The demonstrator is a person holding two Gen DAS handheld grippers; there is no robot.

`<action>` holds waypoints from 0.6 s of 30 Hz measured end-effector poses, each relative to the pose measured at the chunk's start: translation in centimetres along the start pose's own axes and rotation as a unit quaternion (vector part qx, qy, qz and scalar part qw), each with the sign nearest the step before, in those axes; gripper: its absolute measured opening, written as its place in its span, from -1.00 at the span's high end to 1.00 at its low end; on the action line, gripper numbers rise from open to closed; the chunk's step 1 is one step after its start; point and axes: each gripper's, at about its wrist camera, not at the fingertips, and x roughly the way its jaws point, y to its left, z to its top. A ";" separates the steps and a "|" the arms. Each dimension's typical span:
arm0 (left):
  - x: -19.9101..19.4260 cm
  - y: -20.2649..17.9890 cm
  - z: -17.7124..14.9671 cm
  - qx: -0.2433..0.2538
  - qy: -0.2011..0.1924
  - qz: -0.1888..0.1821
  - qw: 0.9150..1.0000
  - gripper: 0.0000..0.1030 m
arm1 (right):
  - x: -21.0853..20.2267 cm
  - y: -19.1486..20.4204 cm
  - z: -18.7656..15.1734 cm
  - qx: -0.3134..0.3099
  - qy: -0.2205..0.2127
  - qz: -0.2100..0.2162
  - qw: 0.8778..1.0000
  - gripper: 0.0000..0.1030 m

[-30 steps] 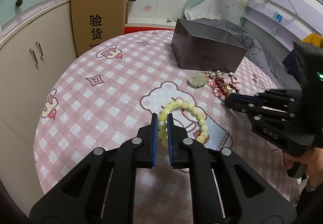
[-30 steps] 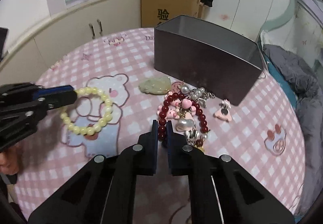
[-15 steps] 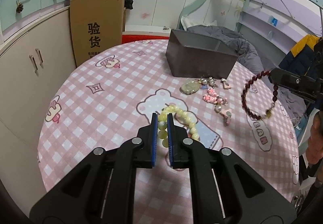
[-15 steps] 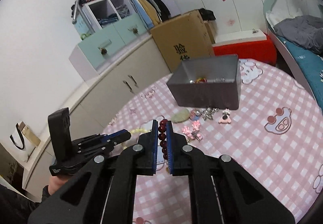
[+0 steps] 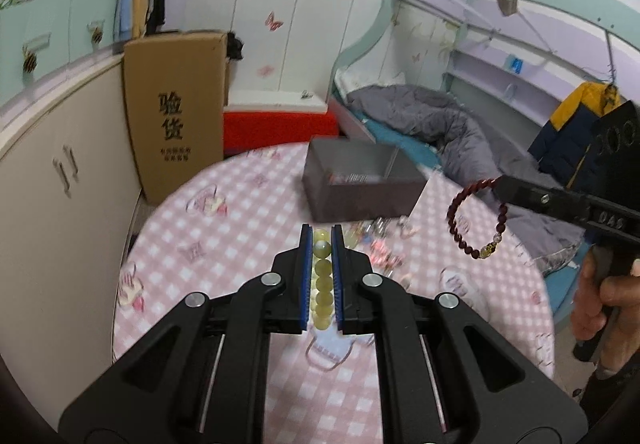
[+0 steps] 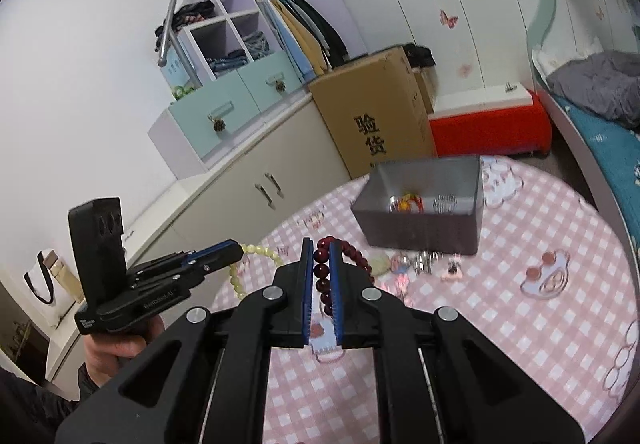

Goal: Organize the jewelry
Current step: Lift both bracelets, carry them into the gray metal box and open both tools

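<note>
My left gripper is shut on a pale yellow bead bracelet, lifted off the round pink checked table. In the right wrist view that bracelet hangs from the left gripper at the left. My right gripper is shut on a dark red bead bracelet. From the left wrist view the red bracelet dangles in the air from the right gripper. An open grey box with some jewelry inside stands at the far side of the table, beyond both grippers.
Loose jewelry lies on the table just in front of the grey box. A cardboard box, cream cabinets, a red chest and a bed with a grey quilt surround the table. A hand holds the right gripper.
Both grippers have risen off the table, each carrying its bracelet. The red bracelet left the jewelry pile and now hangs in the air. Both views have tilted up toward the room.
</note>
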 end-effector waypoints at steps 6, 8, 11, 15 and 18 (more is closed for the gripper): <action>-0.7 -1.6 5.5 0.020 -0.034 -0.026 0.999 0.83 | -0.8 0.1 4.3 -0.016 -0.032 -0.006 0.999 0.87; -0.2 -2.4 7.6 0.028 -0.041 -0.028 0.998 0.83 | -0.7 0.0 6.0 -0.022 -0.041 -0.012 0.999 0.87; 0.9 -3.2 9.7 0.031 -0.041 -0.037 0.998 0.83 | -0.3 -0.5 8.1 -0.024 -0.047 -0.015 0.999 0.87; 3.8 -4.0 12.1 0.035 -0.026 -0.041 0.998 0.83 | 1.3 -1.9 10.2 -0.018 -0.041 -0.031 0.999 0.87; 6.7 -4.5 13.0 0.039 -0.003 -0.044 0.998 0.83 | 3.2 -3.5 11.2 -0.006 -0.030 -0.043 0.999 0.87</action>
